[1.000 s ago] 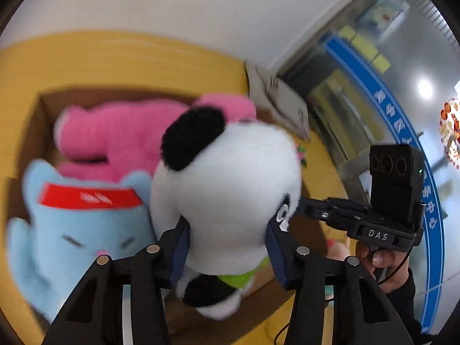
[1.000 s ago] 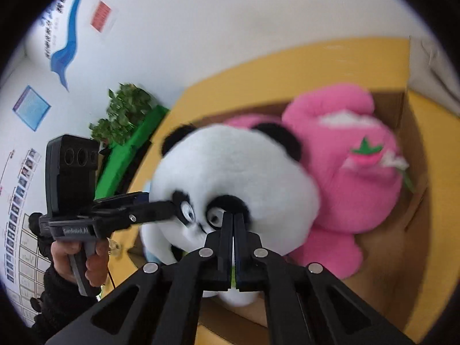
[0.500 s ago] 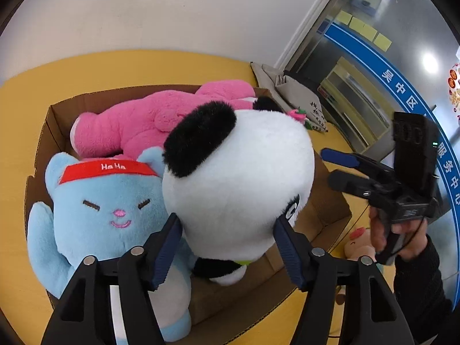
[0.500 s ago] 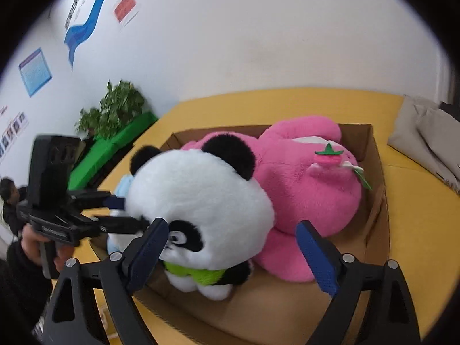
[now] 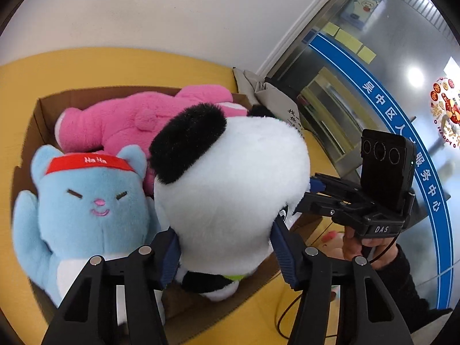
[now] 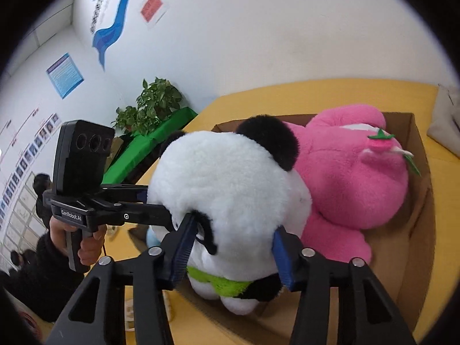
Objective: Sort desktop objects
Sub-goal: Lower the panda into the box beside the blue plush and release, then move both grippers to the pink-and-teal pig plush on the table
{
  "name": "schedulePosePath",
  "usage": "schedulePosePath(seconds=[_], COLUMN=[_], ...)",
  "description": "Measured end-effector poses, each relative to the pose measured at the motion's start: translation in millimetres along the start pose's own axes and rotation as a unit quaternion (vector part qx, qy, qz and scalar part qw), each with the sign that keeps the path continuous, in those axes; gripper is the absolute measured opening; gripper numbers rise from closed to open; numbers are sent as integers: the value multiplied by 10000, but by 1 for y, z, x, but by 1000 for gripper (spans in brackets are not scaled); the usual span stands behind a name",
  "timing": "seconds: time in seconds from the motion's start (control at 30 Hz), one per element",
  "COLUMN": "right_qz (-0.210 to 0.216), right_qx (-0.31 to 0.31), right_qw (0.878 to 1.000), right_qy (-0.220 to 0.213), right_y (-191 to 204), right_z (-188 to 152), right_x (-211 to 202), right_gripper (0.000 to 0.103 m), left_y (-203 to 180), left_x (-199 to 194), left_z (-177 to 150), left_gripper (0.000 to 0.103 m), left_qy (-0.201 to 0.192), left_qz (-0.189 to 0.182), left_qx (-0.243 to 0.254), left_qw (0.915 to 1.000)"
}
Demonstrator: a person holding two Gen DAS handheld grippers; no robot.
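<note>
A black-and-white panda plush (image 5: pixel 230 178) (image 6: pixel 230 178) with a green collar stands at the near edge of a cardboard box (image 5: pixel 31 132) (image 6: pixel 417 201). My left gripper (image 5: pixel 224 238) is closing, and its blue pads press the sides of the panda's head. My right gripper (image 6: pixel 233 244) is closing too, with its pads against the lower head. In each wrist view the other gripper reaches in from the side: the right gripper (image 5: pixel 313 184) and the left gripper (image 6: pixel 155 201). A pink plush (image 5: pixel 129 120) (image 6: pixel 350 178) and a blue plush (image 5: pixel 86 201) with a red headband lie in the box.
The box sits on a yellow table (image 5: pixel 57 66) (image 6: pixel 316 95). A grey bag (image 5: pixel 273 97) (image 6: pixel 445 120) lies beyond the box. A potted plant (image 6: pixel 155 103) stands by the white wall. A hand (image 5: pixel 353 244) (image 6: pixel 63 230) in a dark sleeve holds each gripper.
The right gripper let go of the panda's front, opened wide, then closed on the head's sides. The left gripper loosened and closed in again. The panda stayed at the box's near edge.
</note>
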State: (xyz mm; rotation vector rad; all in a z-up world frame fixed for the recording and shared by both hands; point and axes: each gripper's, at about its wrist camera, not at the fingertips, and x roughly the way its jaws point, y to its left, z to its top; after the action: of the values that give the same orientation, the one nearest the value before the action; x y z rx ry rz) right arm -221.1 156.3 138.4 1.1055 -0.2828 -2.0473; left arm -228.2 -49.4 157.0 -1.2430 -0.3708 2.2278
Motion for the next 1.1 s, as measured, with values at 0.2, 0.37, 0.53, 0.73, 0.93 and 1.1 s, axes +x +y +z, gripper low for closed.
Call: schedulePosePath(seconds=[0.2,0.37,0.53,0.73,0.93,1.1], right_qz=[-237,-167,-320,-783,-1431,-1496], right_qx=[572,696,-54,-81,-43,65], right_qw=[9941,9942,9990,9955,9840,9832], right_qy=[890,798,322,536,1060,1046], right_y=[-26,-31,-9,-10,-7,-5], right_z=[6,4,7,10,-36,-56], right_x=[43,48,14,24,16,17], right_gripper=[13,14,84,85,85,84], left_y=[17,33,22,-4,1,38], left_x=[32,45,14,-32,-22,-14], left_z=[12,7,-2,-26,-69,-101], left_gripper=[60,68,74,85,85,86], left_qy=[492,529,187,-391,181,529], left_qz=[514,492,655,833,1120,1299], left_qx=[-332,-490,-186,438,816,561], left_qw=[9969,9962,9975,9948,9902,9885])
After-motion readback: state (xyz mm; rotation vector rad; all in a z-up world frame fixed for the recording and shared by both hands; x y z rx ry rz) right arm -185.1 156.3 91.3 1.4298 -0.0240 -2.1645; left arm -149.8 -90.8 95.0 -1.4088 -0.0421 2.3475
